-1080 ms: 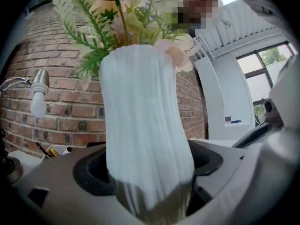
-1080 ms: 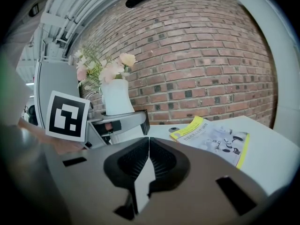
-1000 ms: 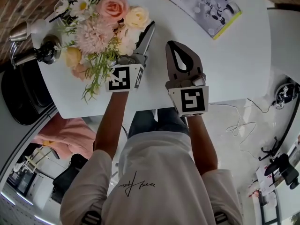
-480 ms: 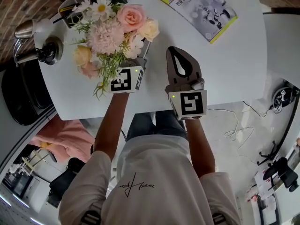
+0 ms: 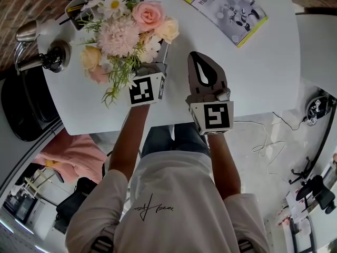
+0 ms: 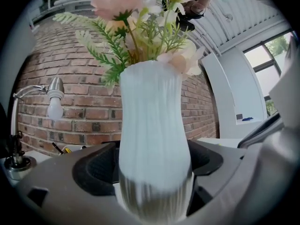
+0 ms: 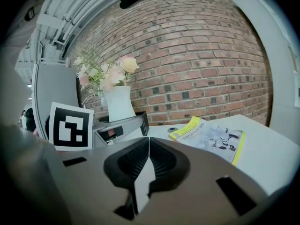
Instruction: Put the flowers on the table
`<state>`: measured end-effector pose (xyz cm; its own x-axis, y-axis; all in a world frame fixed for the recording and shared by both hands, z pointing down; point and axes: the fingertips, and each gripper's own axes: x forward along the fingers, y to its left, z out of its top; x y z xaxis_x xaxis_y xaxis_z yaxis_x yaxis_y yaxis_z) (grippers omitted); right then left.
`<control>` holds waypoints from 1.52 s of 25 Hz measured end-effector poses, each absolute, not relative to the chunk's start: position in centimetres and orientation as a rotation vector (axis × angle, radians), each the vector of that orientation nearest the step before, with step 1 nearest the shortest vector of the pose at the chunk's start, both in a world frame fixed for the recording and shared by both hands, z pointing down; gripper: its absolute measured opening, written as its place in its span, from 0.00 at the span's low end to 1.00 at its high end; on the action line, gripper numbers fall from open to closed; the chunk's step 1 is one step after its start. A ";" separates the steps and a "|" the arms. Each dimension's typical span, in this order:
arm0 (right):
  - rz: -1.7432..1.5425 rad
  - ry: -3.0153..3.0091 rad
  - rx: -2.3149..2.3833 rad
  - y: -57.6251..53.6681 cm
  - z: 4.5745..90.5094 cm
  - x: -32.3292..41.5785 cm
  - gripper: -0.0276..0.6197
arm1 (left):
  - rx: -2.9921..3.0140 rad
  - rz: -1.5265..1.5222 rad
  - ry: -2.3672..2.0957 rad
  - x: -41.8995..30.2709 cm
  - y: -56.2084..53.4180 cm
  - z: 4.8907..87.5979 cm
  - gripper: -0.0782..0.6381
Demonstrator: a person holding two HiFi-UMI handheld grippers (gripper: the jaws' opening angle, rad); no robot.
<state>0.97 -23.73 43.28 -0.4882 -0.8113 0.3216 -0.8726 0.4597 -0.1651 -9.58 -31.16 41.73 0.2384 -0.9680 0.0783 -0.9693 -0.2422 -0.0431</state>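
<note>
A bouquet of pink, cream and white flowers [image 5: 125, 31] stands in a white ribbed vase [image 6: 152, 135]. My left gripper [image 5: 158, 56] is shut on the vase's lower body, over the left part of the white table [image 5: 253, 62]. In the head view the blooms hide the vase. The vase's base is hidden, so contact with the table cannot be told. My right gripper [image 5: 202, 70] hovers just right of it, shut and empty. In the right gripper view the vase [image 7: 119, 103] and flowers [image 7: 107, 74] show upright before the brick wall, and the jaws [image 7: 148, 165] meet.
A yellow-edged booklet [image 5: 226, 5] lies at the table's far right. A desk lamp [image 5: 32, 49] and a pen cup [image 5: 76, 7] stand at the far left corner. The table's near edge runs just under both grippers. A black seat [image 5: 21, 107] and pink cloth [image 5: 73, 152] lie below left.
My left gripper has carried the vase of flowers a little to the right over the table. The right gripper has hardly moved.
</note>
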 end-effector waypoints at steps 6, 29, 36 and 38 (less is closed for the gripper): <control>0.458 -2.509 1.476 -23.3 43.3 1.4 0.08 | 2.367 0.141 -2.060 -10.6 -30.4 41.9 0.74; 0.478 -2.511 1.492 -22.7 43.6 1.5 0.08 | 2.349 0.109 -2.084 -11.0 -30.1 41.5 0.81; 0.471 -2.514 1.502 -22.5 43.1 1.5 0.08 | 2.357 0.115 -2.056 -10.8 -29.6 41.4 0.81; 0.473 -2.514 1.501 -22.4 43.0 1.4 0.08 | 2.357 0.127 -2.047 -10.8 -29.5 41.5 0.81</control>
